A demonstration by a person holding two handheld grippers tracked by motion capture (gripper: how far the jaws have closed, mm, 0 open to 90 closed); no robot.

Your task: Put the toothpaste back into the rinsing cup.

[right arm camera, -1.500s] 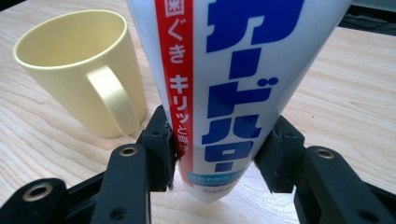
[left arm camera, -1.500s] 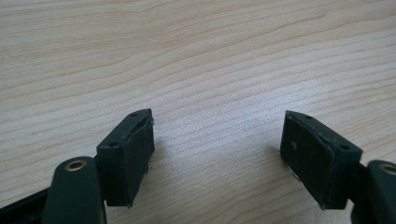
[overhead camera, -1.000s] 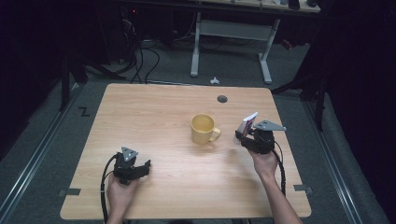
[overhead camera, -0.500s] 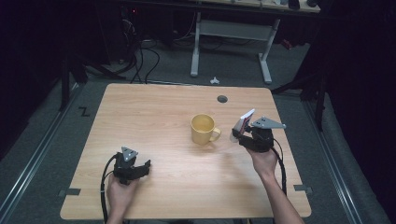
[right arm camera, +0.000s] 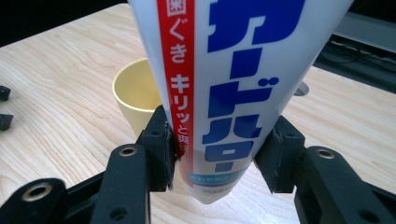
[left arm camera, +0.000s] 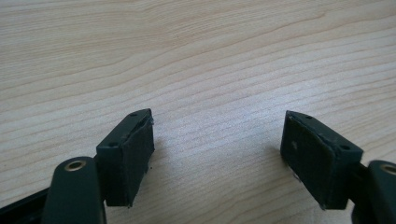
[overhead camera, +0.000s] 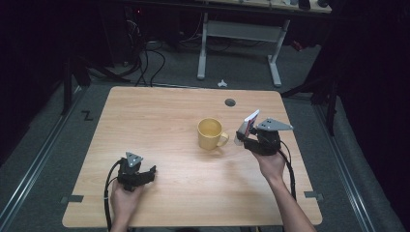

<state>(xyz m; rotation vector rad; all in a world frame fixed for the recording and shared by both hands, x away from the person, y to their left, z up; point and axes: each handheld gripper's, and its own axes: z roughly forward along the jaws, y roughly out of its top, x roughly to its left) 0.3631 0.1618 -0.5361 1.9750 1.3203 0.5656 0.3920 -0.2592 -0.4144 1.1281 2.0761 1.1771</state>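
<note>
While the left gripper rests open on the table, the right gripper clamps a toothpaste tube beside the yellow mug.

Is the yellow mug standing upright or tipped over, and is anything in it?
Upright: the yellow mug sits on its base on the table, its open mouth facing up. The part of its inside seen from above looks empty.

Table evenly lit from above; surroundings dark; soft shadows; close views sharp, slightly grainy.
</note>
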